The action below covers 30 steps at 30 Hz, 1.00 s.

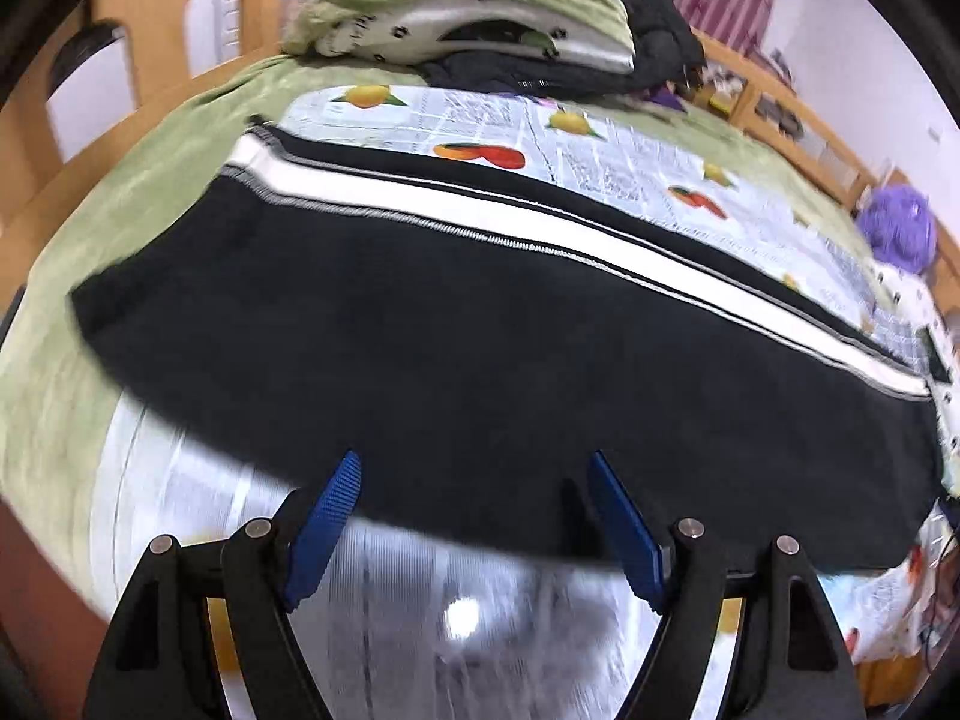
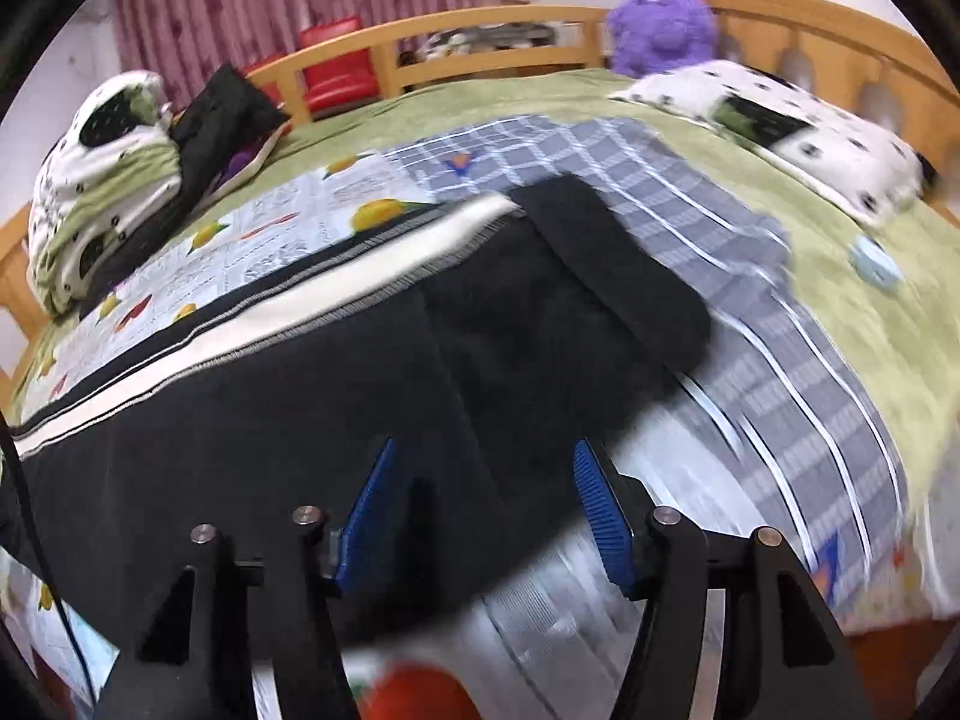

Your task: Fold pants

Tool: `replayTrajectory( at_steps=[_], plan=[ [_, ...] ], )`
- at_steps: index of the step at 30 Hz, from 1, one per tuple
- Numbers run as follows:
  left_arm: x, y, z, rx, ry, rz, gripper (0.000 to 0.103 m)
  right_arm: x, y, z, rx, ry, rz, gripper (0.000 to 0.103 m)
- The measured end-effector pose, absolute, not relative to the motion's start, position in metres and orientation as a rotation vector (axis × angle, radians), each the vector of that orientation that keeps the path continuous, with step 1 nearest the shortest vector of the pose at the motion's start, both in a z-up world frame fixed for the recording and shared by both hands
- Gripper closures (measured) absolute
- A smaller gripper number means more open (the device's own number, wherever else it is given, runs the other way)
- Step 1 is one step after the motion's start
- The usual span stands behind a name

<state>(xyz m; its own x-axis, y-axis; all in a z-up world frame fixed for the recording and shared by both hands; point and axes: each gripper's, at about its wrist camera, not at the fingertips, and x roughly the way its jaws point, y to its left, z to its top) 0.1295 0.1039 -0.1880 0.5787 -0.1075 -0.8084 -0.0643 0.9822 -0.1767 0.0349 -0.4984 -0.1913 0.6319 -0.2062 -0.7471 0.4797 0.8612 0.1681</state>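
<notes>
Black pants (image 1: 480, 360) with a white side stripe (image 1: 420, 204) lie flat and lengthwise across a fruit-print sheet (image 1: 600, 162) on the bed. My left gripper (image 1: 475, 457) hovers open over their near edge, with nothing between its blue pads (image 1: 327, 516). In the right wrist view the same pants (image 2: 300, 408) end in a folded black part (image 2: 612, 264) at the right. My right gripper (image 2: 485, 447) stands open over the black cloth near that end. Its pads (image 2: 600, 510) press on nothing.
A rolled quilt (image 1: 468, 6) and dark clothes (image 1: 600, 66) are piled at the far side. A grey checked cloth (image 2: 690, 198), a spotted pillow (image 2: 780, 126) and a purple plush toy (image 2: 660, 24) lie to the right. A wooden rail (image 2: 480, 24) rings the bed.
</notes>
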Motion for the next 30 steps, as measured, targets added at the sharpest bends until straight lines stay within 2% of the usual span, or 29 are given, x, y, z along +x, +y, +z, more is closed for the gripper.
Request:
replayTrajectory(
  at_steps=[3, 6, 7, 8, 11, 13, 16, 20, 22, 24, 27, 30],
  plan=[
    [0.109, 0.101, -0.187, -0.228, 0.954, -0.041, 0.026, 0.026, -0.527, -0.206, 0.54, 0.776, -0.402, 0.043],
    [0.106, 0.095, -0.192, -0.236, 0.98, -0.038, 0.026, 0.052, -0.551, -0.221, 0.662, 0.786, -0.366, 0.045],
    [0.106, 0.094, -0.193, -0.235, 0.992, -0.034, 0.026, 0.061, -0.556, -0.222, 0.67, 0.786, -0.362, 0.052],
    [0.107, 0.093, -0.194, -0.236, 1.004, -0.028, 0.026, 0.077, -0.562, -0.216, 0.668, 0.803, -0.341, 0.087],
    [0.102, 0.093, -0.186, -0.245, 0.983, -0.025, 0.026, 0.074, -0.564, -0.175, 0.613, 0.63, -0.286, 0.094],
    [0.099, 0.089, -0.181, -0.23, 0.962, -0.024, 0.026, 0.083, -0.563, -0.179, 0.553, 0.715, -0.305, 0.092],
    [0.099, 0.085, -0.179, -0.211, 0.948, -0.033, 0.026, 0.097, -0.563, -0.221, 0.491, 0.965, -0.332, 0.075],
    [0.105, 0.07, -0.168, -0.16, 0.915, -0.075, 0.026, 0.058, -0.537, -0.193, 0.406, 0.877, -0.387, 0.066],
    [0.115, 0.057, -0.161, -0.133, 0.89, -0.115, 0.026, 0.052, -0.514, -0.174, 0.361, 0.82, -0.367, 0.064],
    [0.13, 0.036, -0.158, -0.145, 0.893, -0.177, 0.026, 0.057, -0.483, -0.164, 0.338, 0.799, -0.298, 0.052],
    [0.144, -0.009, -0.165, -0.132, 0.914, -0.325, 0.026, 0.073, -0.423, -0.174, 0.306, 0.802, -0.14, 0.052],
    [0.146, -0.052, -0.199, 0.105, 0.942, -0.242, 0.026, 0.083, -0.377, -0.206, 0.208, 0.892, -0.063, 0.052]
  ],
)
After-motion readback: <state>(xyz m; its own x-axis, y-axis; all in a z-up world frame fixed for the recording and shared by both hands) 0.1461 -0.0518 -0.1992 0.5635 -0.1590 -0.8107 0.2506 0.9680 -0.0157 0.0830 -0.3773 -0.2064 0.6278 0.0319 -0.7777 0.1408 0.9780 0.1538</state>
